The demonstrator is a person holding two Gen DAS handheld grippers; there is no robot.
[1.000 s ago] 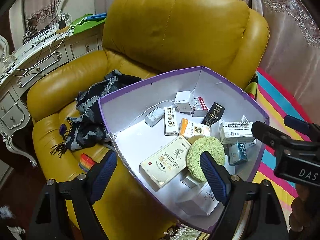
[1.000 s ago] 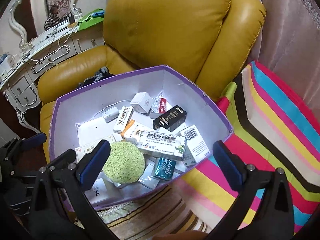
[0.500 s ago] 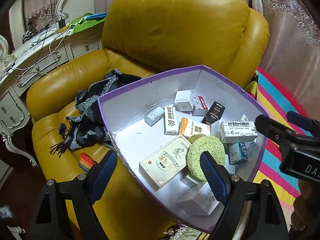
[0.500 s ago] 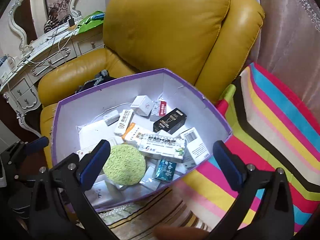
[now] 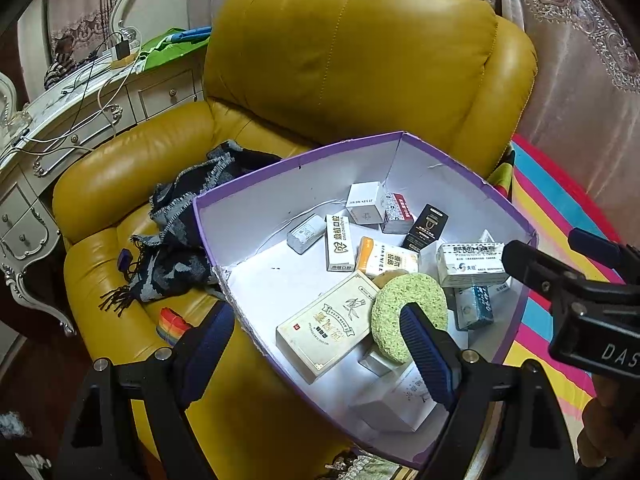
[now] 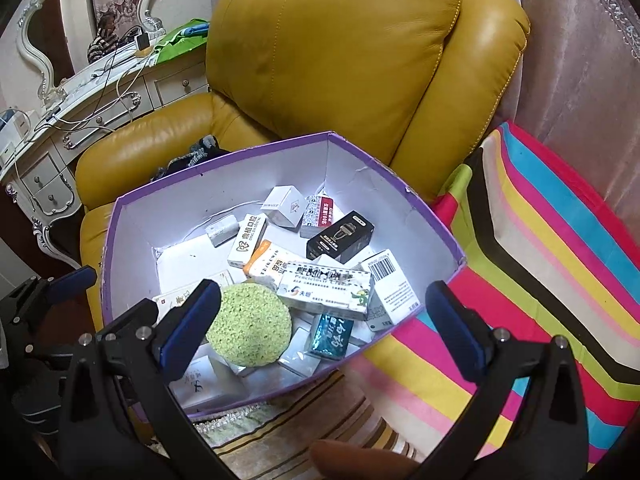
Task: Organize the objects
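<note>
A purple-rimmed white box (image 5: 256, 196) (image 6: 132, 216) rests on the yellow armchair and holds several small cartons. Among them lie a round green sponge (image 5: 408, 312) (image 6: 250, 324), a black carton (image 5: 426, 227) (image 6: 340, 237), a long white carton (image 5: 470, 264) (image 6: 326, 290) and a large cream carton (image 5: 328, 326). My left gripper (image 5: 316, 350) hovers open over the box's near left corner, holding nothing. My right gripper (image 6: 326, 332) stands open above the box's near edge, also empty; its body shows at the right of the left wrist view.
The yellow leather armchair (image 5: 352, 56) (image 6: 340, 48) fills the back. A dark scarf (image 5: 188, 232) and a small rainbow object (image 5: 172, 322) lie on its seat. A white dresser with cables (image 5: 60, 120) stands left. A striped cloth (image 6: 540, 232) lies right.
Both grippers have shifted only slightly; the right gripper has drifted a little forward and upward over the box. Nothing was grasped or released.
</note>
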